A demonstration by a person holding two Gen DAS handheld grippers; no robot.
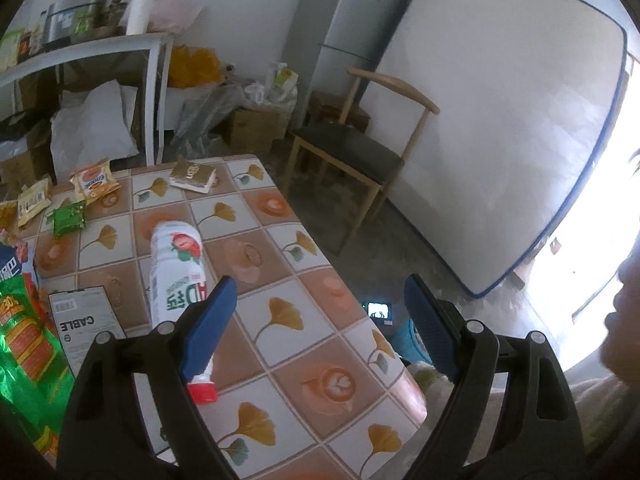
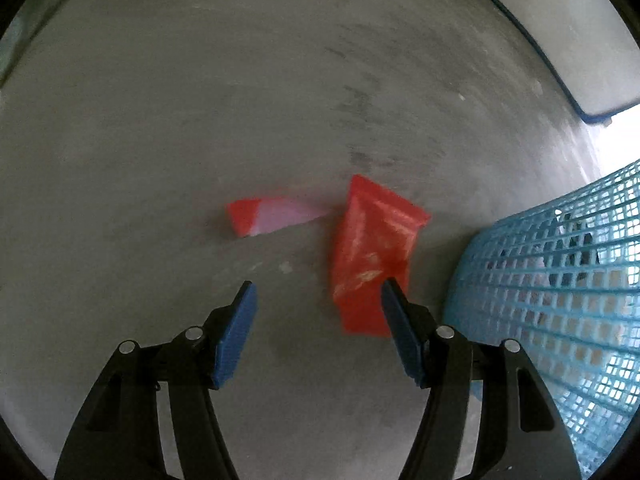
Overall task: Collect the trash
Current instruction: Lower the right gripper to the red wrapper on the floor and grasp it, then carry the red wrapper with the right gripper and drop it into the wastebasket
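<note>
In the right wrist view my right gripper (image 2: 316, 294) is open above the grey floor. A red wrapper (image 2: 372, 252) lies just ahead, partly behind the right finger. A smaller red and pink wrapper (image 2: 272, 216) lies to its left. A blue mesh bin (image 2: 560, 288) stands at the right. In the left wrist view my left gripper (image 1: 320, 296) is open and empty over the tiled table (image 1: 280, 320). A white bottle with a red cap (image 1: 178, 276) lies on the table by the left finger. Snack packets (image 1: 94, 182) lie at the far left.
A cable box (image 1: 86, 328) and a green packet (image 1: 24, 340) lie at the table's near left. A wooden chair (image 1: 352, 148) stands beyond the table. A mattress (image 1: 500, 120) leans on the wall. A cluttered shelf (image 1: 80, 48) and boxes fill the back.
</note>
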